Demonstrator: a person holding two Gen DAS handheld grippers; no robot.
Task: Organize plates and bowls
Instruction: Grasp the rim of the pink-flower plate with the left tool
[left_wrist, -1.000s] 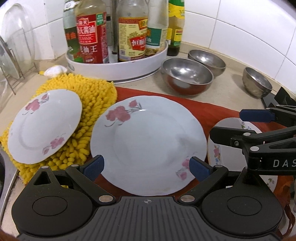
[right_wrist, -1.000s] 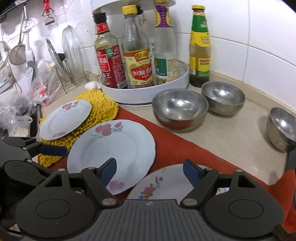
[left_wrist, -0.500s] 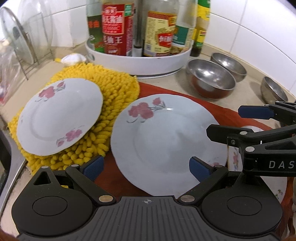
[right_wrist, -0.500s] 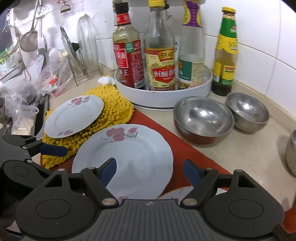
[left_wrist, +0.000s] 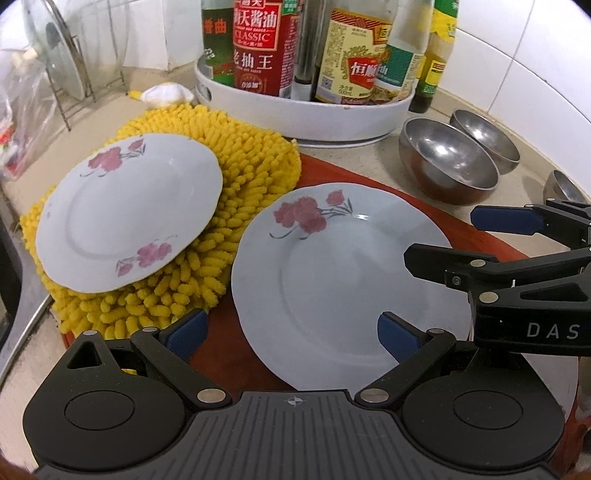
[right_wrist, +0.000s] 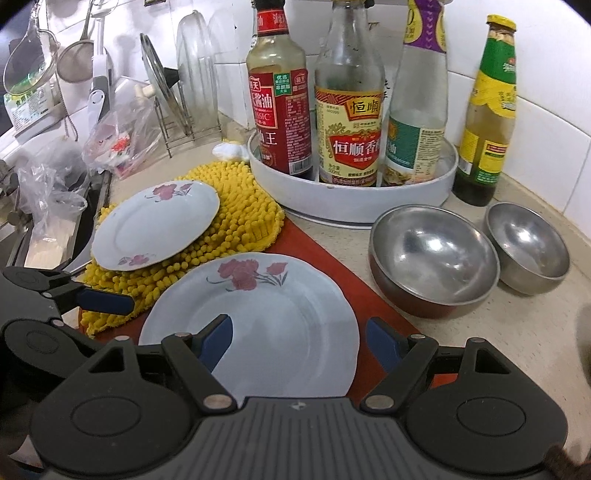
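Large plate: the large plate (left_wrist: 347, 291) lies flat on the red mat (right_wrist: 321, 251), right under both grippers, floral print toward the bottles
Small plate: the small plate (left_wrist: 129, 210) sits tilted on the yellow chenille cloth (left_wrist: 251, 173), just beside the large one, rims apart
Bowls: the big steel bowl (right_wrist: 434, 258) and the small steel bowl (right_wrist: 528, 247) stand side by side on the surface (right_wrist: 517, 325), near the white turntable tray (right_wrist: 354, 206) of sauce bottles
Left gripper: the left gripper (left_wrist: 291, 332) hovers over the near rim of the large plate, fingers spread wide, nothing in them
Right gripper: the right gripper (right_wrist: 301, 341) is low over the same plate, fingers wide apart, empty
Handling: glazed ceramic by the look of it, so stiff, slick and breakable; likely some weight in the large one
Where to grip: pinch the rim, I'd say; lying flat, its edge gives little room for a finger underneath
Easier target: the small plate's raised edge on the soft cloth looks simpler to catch
Risk: a glossy rim may slide out of a shallow pinch, and a drop could chip it
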